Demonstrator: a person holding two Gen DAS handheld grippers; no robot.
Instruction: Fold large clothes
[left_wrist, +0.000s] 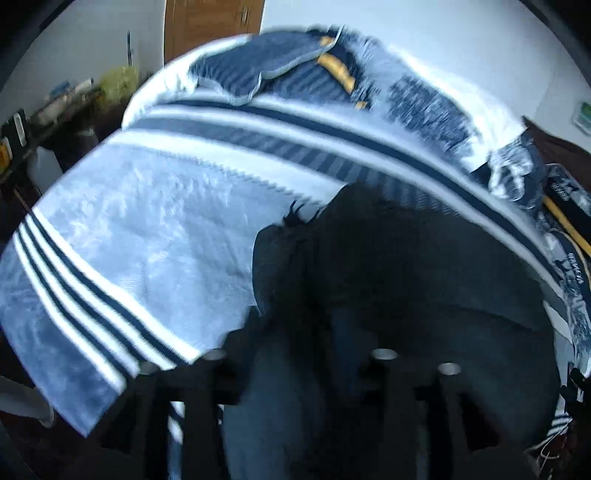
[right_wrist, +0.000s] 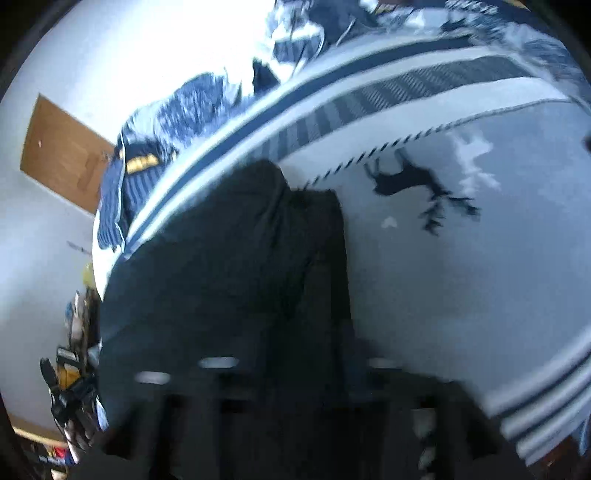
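Two views, both blurred. Left wrist: the left tool (left_wrist: 295, 369) sits low over a dark garment (left_wrist: 388, 277) lying on a blue-and-white striped blanket (left_wrist: 147, 221); its grip cannot be told. Right wrist: the right tool (right_wrist: 295, 373) lies against the same dark garment (right_wrist: 221, 266) beside a deer print (right_wrist: 413, 181); grip unclear too.

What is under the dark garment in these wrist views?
The dark garment lies on a blue-and-white striped blanket with a reindeer print. Whatever part of the blanket it covers is hidden.
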